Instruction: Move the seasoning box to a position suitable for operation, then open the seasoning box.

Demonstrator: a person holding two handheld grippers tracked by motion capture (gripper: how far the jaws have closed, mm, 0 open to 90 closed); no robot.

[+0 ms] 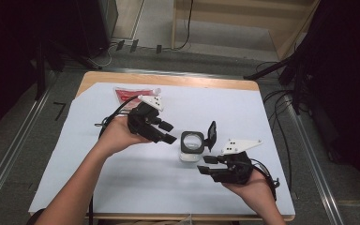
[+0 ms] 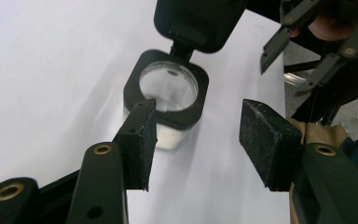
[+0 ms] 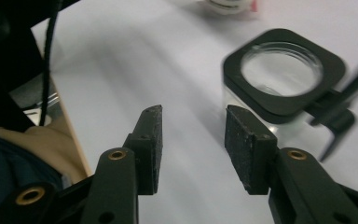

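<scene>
A small clear jar [image 1: 191, 146] with a black square collar stands in the middle of the white sheet, some white stuff at its bottom. Its black flip lid [image 1: 211, 133] stands open on the right side. My left gripper [image 1: 170, 132] is open just left of the jar, apart from it. In the left gripper view the jar [image 2: 168, 93] lies beyond the open left gripper [image 2: 205, 135], with nothing between the pads. My right gripper [image 1: 203, 164] is open just in front of the jar, to its right. In the right gripper view the jar [image 3: 282, 70] sits past the empty right gripper [image 3: 193, 126].
A red and white pouch [image 1: 131, 96] lies at the far left of the white sheet [image 1: 262, 117], behind my left hand. The sheet covers a wooden table whose edge [image 1: 168, 78] shows at the back. Cables and dark stands line the floor on both sides.
</scene>
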